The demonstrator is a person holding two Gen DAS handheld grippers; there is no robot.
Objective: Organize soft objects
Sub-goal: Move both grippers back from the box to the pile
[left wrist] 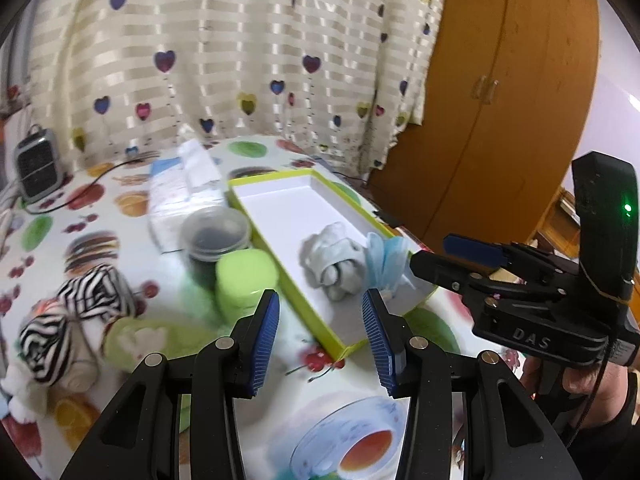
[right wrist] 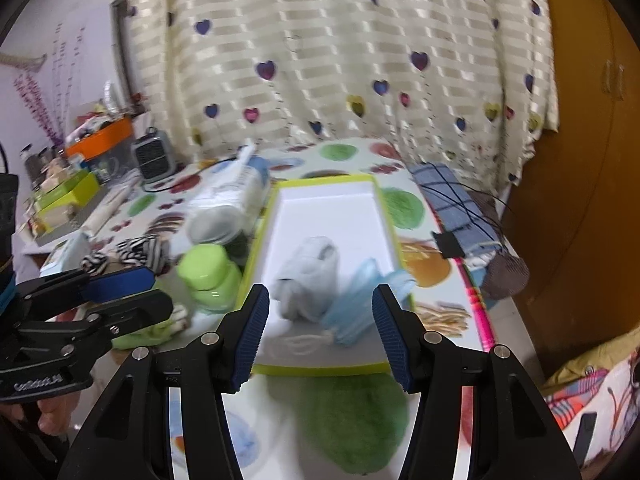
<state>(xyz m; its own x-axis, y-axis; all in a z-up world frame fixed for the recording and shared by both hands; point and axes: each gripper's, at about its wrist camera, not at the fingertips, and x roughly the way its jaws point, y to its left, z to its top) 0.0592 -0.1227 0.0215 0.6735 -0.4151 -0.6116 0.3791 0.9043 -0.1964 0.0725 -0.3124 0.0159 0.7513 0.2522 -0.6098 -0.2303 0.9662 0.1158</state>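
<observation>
Partly done: sock [left wrist: 334, 258] and mask [left wrist: 386, 258] already in box [left wrist: 276, 192]; striped plush [left wrist: 68, 316] left on surface [left wrist: 120, 200]. Left gripper [left wrist: 320, 334] and right gripper [right wrist: 320, 334] both spread, empty.

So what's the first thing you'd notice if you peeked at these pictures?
Probably the bright green box in the middle of the fruit-patterned table, with a grey cloth bundle and a blue face mask lying inside it. Left of the box sits a zebra-striped soft toy beside lime green jars. Behind everything hangs a cream curtain dotted with colourful hearts.
</observation>
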